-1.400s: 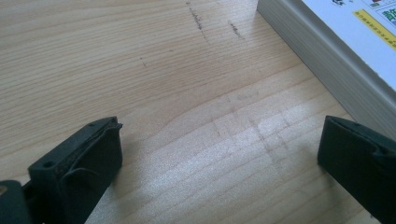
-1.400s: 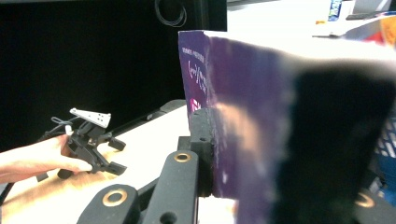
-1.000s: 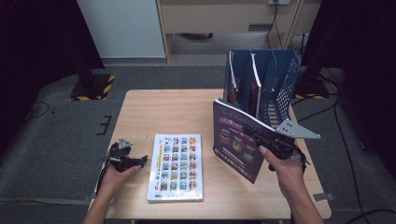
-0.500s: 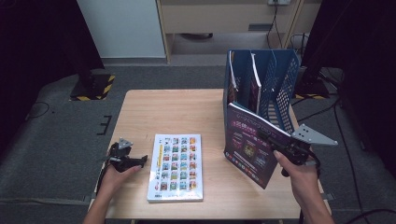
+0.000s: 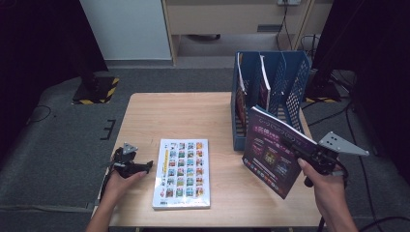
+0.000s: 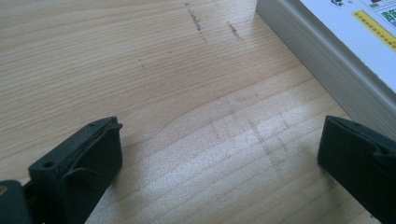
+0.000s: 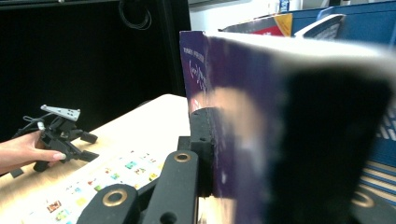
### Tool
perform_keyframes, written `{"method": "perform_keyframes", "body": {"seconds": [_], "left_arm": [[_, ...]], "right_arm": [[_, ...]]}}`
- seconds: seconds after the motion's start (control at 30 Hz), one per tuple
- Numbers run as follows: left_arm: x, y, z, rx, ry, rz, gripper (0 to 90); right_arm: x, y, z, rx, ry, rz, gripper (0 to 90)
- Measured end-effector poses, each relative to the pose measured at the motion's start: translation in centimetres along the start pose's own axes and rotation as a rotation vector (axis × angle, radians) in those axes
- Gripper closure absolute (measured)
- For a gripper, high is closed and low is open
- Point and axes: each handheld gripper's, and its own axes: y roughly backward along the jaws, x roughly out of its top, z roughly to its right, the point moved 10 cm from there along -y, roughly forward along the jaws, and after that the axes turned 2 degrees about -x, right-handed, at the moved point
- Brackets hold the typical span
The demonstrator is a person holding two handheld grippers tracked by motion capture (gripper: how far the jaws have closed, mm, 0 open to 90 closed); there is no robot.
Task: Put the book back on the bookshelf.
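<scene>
A purple book (image 5: 269,151) stands tilted off the table in front of the blue file rack (image 5: 293,92). My right gripper (image 5: 292,146) is shut on its right edge. In the right gripper view the purple book (image 7: 243,107) sits clamped between the jaws of the right gripper (image 7: 261,154). A white book with a grid of coloured pictures (image 5: 183,171) lies flat at the table's front middle. My left gripper (image 5: 144,167) rests on the table just left of it. In the left gripper view the left gripper (image 6: 219,158) is open over bare wood, with the white book's page edge (image 6: 327,60) at the upper right.
The rack holds two upright books (image 5: 263,84) in its left slots. The wooden table (image 5: 183,116) has bare room behind the white book. Dark floor and cables surround the table, and a cabinet (image 5: 232,14) stands behind it. The left hand's gripper (image 7: 60,130) appears far off in the right gripper view.
My right gripper has carried the purple book to the right and toward the table's near edge, in front of the rack. The left gripper and the white book have stayed put.
</scene>
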Motion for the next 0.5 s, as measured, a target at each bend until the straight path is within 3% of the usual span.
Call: {"method": "perform_keyframes", "body": {"seconds": [0.5], "left_arm": [[0.0, 0.0, 0.0, 0.0, 0.0, 0.0, 0.0]], "right_arm": [[0.5, 2.7, 2.1, -0.054, -0.01, 0.009, 84.2]]}}
